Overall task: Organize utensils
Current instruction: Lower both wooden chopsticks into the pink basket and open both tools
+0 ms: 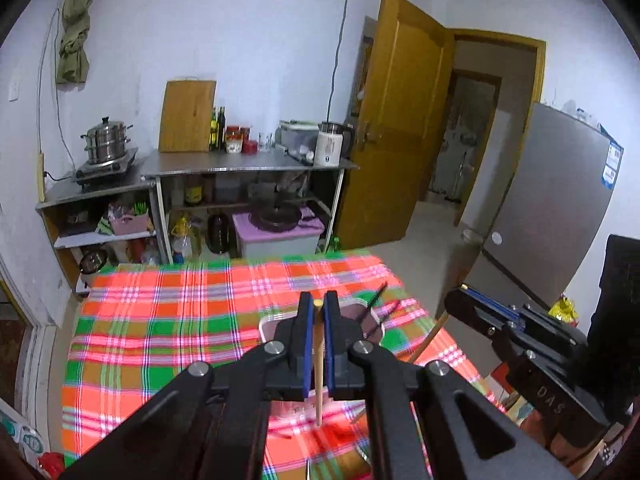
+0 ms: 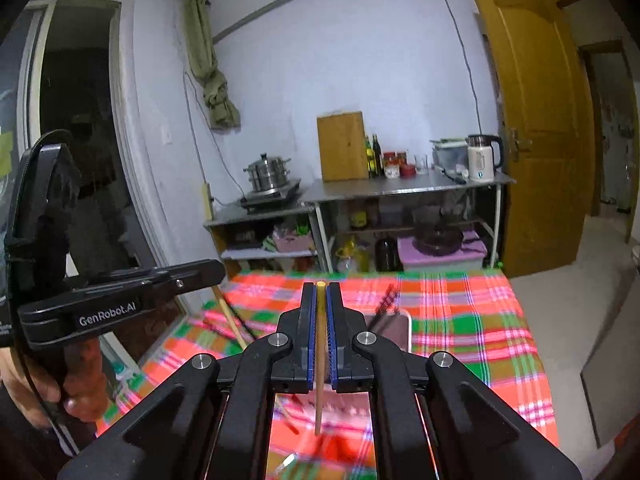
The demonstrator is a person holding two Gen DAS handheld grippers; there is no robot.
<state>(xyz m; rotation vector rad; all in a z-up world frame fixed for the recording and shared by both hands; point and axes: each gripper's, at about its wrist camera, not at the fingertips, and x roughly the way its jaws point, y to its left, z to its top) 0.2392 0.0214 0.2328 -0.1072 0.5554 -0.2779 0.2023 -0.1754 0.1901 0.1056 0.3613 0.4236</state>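
Grippers meet over plaid tablecloth (image 1: 180,320): left gripper (image 1: 318,305) and right gripper (image 2: 320,286) each pinch a wooden chopstick (image 1: 318,372) (second chopstick (image 2: 319,360)) above container (image 1: 370,306).

Both views were lit evenly by cool, diffuse indoor light; no hard shadows were cast. The plaid tablecloth (image 1: 168,320) was rendered oversaturated and smeared by motion blur, most strongly nearest the camera. Beyond the tablecloth, the white wall (image 2: 360,60) was rendered sharp. Straight lines were bowed and corners vignetted black by fisheye distortion.
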